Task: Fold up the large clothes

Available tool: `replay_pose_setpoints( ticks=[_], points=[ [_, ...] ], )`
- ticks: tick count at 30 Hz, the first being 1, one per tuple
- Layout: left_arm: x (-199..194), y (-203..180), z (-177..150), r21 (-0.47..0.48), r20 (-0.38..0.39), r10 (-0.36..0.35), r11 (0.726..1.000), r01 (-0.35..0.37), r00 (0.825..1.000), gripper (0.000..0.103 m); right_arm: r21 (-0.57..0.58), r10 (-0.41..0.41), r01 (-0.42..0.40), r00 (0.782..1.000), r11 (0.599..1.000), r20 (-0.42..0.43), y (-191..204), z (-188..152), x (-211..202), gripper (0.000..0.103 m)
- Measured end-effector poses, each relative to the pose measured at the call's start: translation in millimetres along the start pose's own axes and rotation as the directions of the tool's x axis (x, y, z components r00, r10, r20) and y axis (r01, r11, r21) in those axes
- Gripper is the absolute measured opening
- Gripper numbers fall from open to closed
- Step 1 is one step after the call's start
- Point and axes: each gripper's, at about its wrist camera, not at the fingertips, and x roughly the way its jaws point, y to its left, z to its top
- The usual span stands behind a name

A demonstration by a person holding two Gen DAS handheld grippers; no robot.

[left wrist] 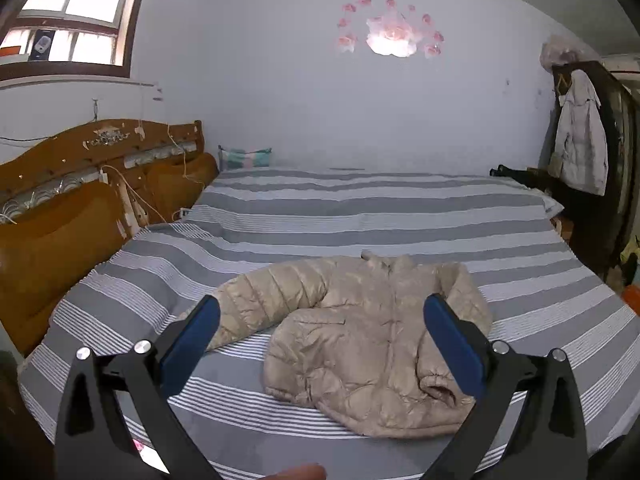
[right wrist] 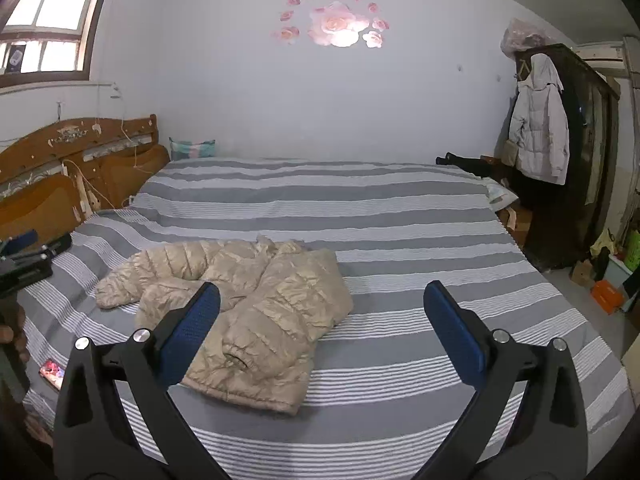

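A beige quilted puffer jacket (left wrist: pixel 360 344) lies front up on the grey-and-white striped bed (left wrist: pixel 360 216). Its one sleeve stretches out to the left, the other is folded over the body with its cuff (left wrist: pixel 440 390) near the hem. My left gripper (left wrist: pixel 322 312) is open and empty, held above the near edge of the jacket. In the right wrist view the jacket (right wrist: pixel 256 304) lies left of centre on the bed (right wrist: pixel 400 240). My right gripper (right wrist: pixel 322 300) is open and empty, to the right of the jacket's hem. The left gripper (right wrist: pixel 28 252) shows at the far left.
A wooden headboard (left wrist: pixel 80 200) runs along the left. A dark wardrobe (right wrist: pixel 572 160) with a white coat (right wrist: pixel 540 128) hanging on it stands at the right. A phone (right wrist: pixel 52 372) lies on the bed's near left edge. Boxes and bags (right wrist: pixel 608 292) sit on the floor at right.
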Motion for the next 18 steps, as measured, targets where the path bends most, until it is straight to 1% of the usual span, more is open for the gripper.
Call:
replay_pose_setpoints(
  ticks=[1, 5, 7, 8, 10, 14, 18],
  points=[
    [4.4, 1.5, -2.4, -0.002, -0.012, 0.005, 1.000, -0.005, 1.000, 0.101, 0.005, 0.005, -0.005, 1.000, 1.000, -0.005, -1.3, -0.6, 3.6, 0.100],
    [15.7, 2.9, -16.5, -0.009, -0.007, -0.009, 1.000, 0.009, 1.000, 0.101, 0.007, 0.012, -0.012, 1.000, 1.000, -0.010, 1.1, -3.2, 17.5, 0.100],
    [24.9, 4.4, -23.2, -0.017, -0.024, -0.005, 1.000, 0.004, 1.000, 0.102, 0.003, 0.013, -0.013, 1.000, 1.000, -0.014, 3.3, -7.1, 22.8, 0.100],
    [32.7, 5.8, -26.8, -0.037, -0.037, -0.016, 0.999, 0.015, 0.999, 0.102, 0.003, 0.016, -0.016, 1.000, 1.000, -0.019, 4.1, -7.5, 25.2, 0.100],
    [42.3, 4.4, -31.1, -0.034, -0.056, -0.012, 0.999, 0.010, 0.998, 0.101, 0.000, 0.021, -0.021, 0.999, 1.000, -0.025, 6.0, -9.2, 28.5, 0.100],
    [45.3, 2.2, -38.1, -0.012, -0.049, -0.008, 1.000, 0.007, 0.999, 0.101, -0.006, 0.020, -0.020, 1.000, 1.000, -0.024, 4.8, -13.5, 27.6, 0.100],
    [43.9, 3.5, -43.3, -0.021, -0.035, -0.012, 1.000, 0.011, 0.999, 0.101, 0.004, 0.030, -0.030, 0.999, 1.000, -0.033, 3.6, -13.9, 31.0, 0.100]
  ],
)
